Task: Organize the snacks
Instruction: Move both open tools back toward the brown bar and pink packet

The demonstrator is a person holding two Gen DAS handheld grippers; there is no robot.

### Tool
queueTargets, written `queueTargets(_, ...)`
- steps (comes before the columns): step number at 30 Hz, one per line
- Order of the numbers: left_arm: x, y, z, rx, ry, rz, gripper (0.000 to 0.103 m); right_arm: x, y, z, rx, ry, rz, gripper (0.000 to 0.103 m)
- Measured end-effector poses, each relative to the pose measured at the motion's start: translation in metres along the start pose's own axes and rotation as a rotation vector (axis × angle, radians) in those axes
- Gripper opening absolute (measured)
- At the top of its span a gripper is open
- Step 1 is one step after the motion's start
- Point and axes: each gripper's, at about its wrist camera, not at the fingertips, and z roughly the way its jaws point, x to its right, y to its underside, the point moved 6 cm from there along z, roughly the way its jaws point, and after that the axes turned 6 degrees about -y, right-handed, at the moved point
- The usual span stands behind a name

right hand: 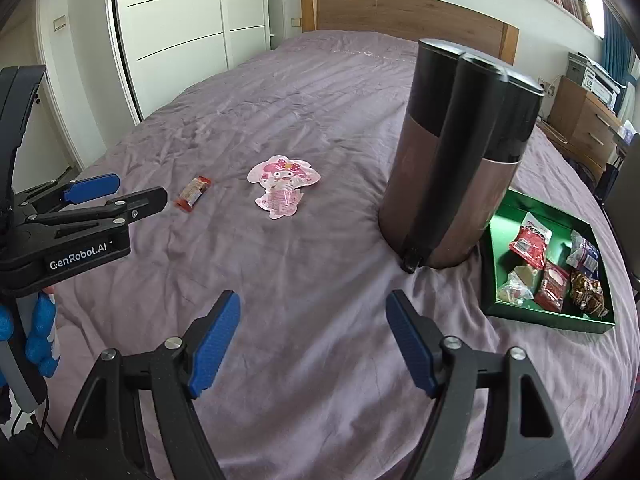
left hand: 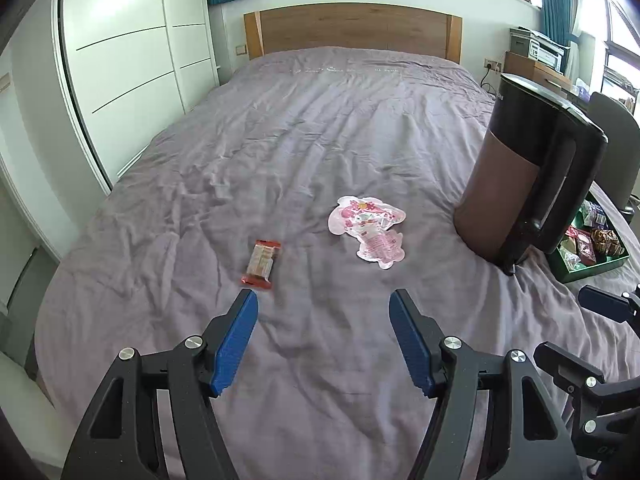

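Two loose snacks lie on the purple bedspread [left hand: 320,128]: a small red-ended snack bar [left hand: 262,265] [right hand: 193,194] and a flat pink cartoon-character packet [left hand: 370,230] [right hand: 282,186]. A green tray [right hand: 548,320] [left hand: 600,266] holding several wrapped snacks sits at the right, behind a tall brown-and-black bin [right hand: 460,152] [left hand: 528,176]. My left gripper [left hand: 324,300] [right hand: 142,189] is open and empty, just short of the snack bar. My right gripper [right hand: 313,300] is open and empty over bare bedspread, nearer than the pink packet; one of its fingers [left hand: 608,306] shows at the left view's right edge.
White wardrobe doors [left hand: 120,60] run along the bed's left side and a wooden headboard [left hand: 352,28] stands at the far end. A wooden dresser with a printer [right hand: 588,112] is at the right. A blue-gloved hand [right hand: 40,344] holds the left gripper.
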Motion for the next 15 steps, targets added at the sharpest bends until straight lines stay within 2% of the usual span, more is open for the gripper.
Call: queueTargets(15, -0.030, 0.006, 0.036, -0.046, -0.022, -0.038, 0.063, -0.027, -0.021, 0.041, -0.043, -0.043, -0.044, 0.103)
